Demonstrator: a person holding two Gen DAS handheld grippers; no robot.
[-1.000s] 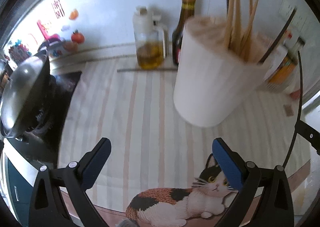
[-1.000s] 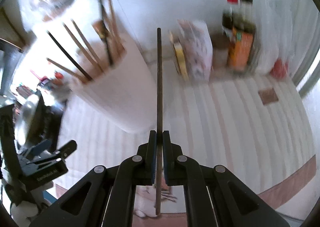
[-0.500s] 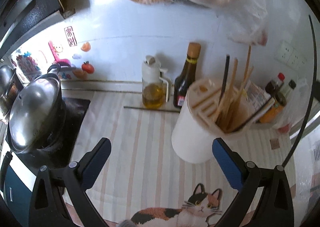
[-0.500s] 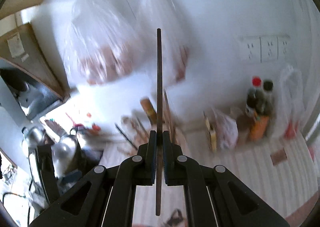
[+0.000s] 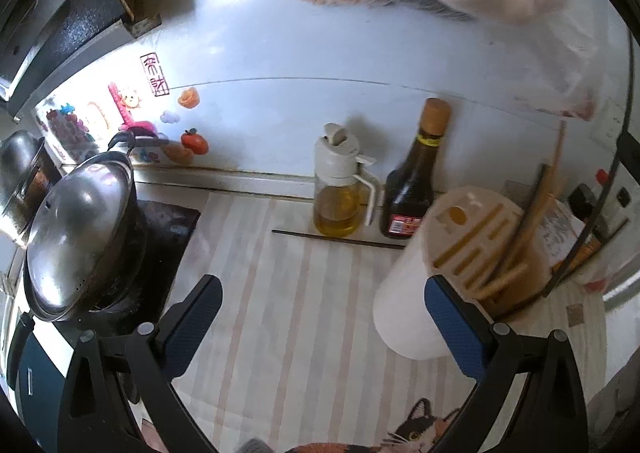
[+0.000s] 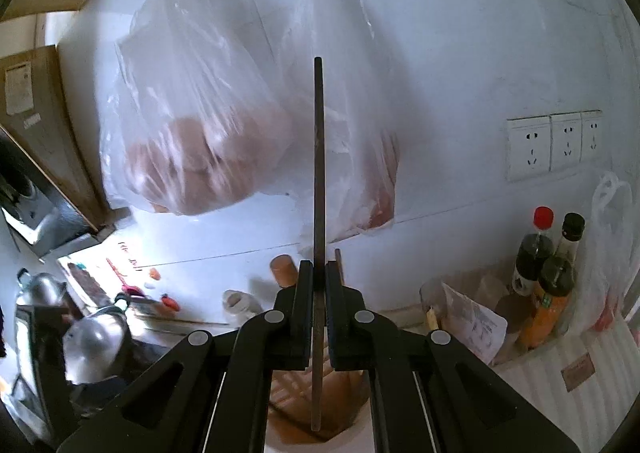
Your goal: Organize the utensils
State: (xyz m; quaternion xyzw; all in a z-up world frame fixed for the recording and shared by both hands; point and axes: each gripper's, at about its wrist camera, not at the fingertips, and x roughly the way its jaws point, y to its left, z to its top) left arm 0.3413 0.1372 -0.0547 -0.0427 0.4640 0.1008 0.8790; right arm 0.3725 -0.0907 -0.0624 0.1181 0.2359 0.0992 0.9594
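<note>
Striped counter cloth point(image 5: 304, 293) is filling the left wrist view, with the white utensil holder point(image 5: 404, 317) now sitting smaller at about four o'clock than a second ago, since both hands are rising. The right gripper point(image 6: 316, 313) is pinching a dark chopstick point(image 6: 318, 157), whose lower tip is now hanging over the holder's opening at six o'clock. The left gripper point(image 5: 320, 317) is spread and empty. Lowering the chopstick in looks like the next step; another chopstick point(image 5: 338, 239) is lying near the oil bottle point(image 5: 340, 189).

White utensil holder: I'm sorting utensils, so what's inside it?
The white utensil holder contains several wooden chopsticks leaning in its slotted top, plus a dark one. Their lower ends are hidden inside.
</note>
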